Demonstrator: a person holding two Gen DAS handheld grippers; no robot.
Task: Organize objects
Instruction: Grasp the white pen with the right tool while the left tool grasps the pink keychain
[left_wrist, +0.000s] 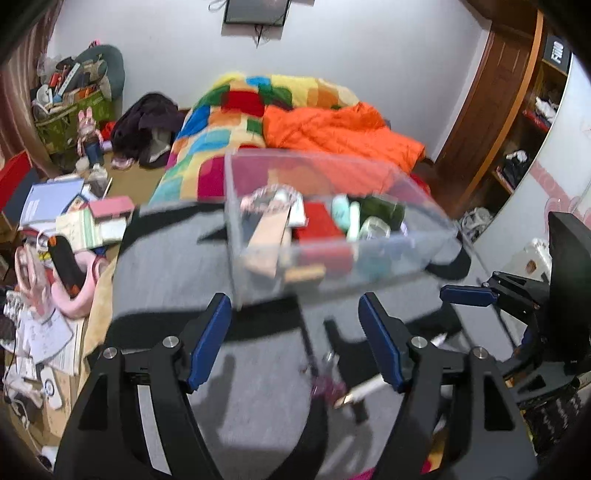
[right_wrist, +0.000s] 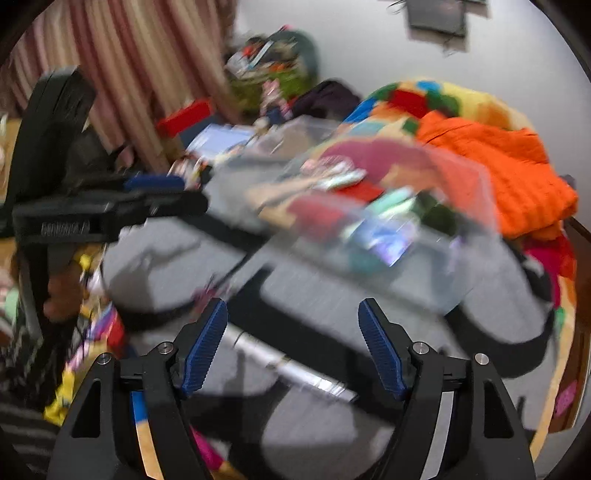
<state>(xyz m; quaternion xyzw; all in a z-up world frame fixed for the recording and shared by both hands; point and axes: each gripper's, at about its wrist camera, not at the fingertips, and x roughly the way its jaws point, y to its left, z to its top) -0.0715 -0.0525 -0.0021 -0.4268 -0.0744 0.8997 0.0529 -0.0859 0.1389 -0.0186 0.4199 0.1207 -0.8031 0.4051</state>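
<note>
A clear plastic box (left_wrist: 369, 266) sits on a grey blanket (left_wrist: 177, 266). It holds a wooden piece (left_wrist: 267, 240), a red box (left_wrist: 319, 221), a mint tube (left_wrist: 341, 212) and other small items. My left gripper (left_wrist: 295, 314) is open and empty, just short of the box's near wall. My right gripper (right_wrist: 293, 317) is open and empty above the blanket, with the box (right_wrist: 436, 280) ahead of it, blurred. A silver pen-like item (right_wrist: 291, 367) lies between its fingers. A small purple item (left_wrist: 327, 387) and a white pen (left_wrist: 365, 389) lie on the blanket near the left gripper.
A colourful quilt (left_wrist: 236, 110) and an orange blanket (left_wrist: 340, 133) lie behind the box. Books and clutter (left_wrist: 74, 218) cover the surface at left. The right gripper shows at the right edge of the left wrist view (left_wrist: 469, 295). A wooden wardrobe (left_wrist: 491, 110) stands at right.
</note>
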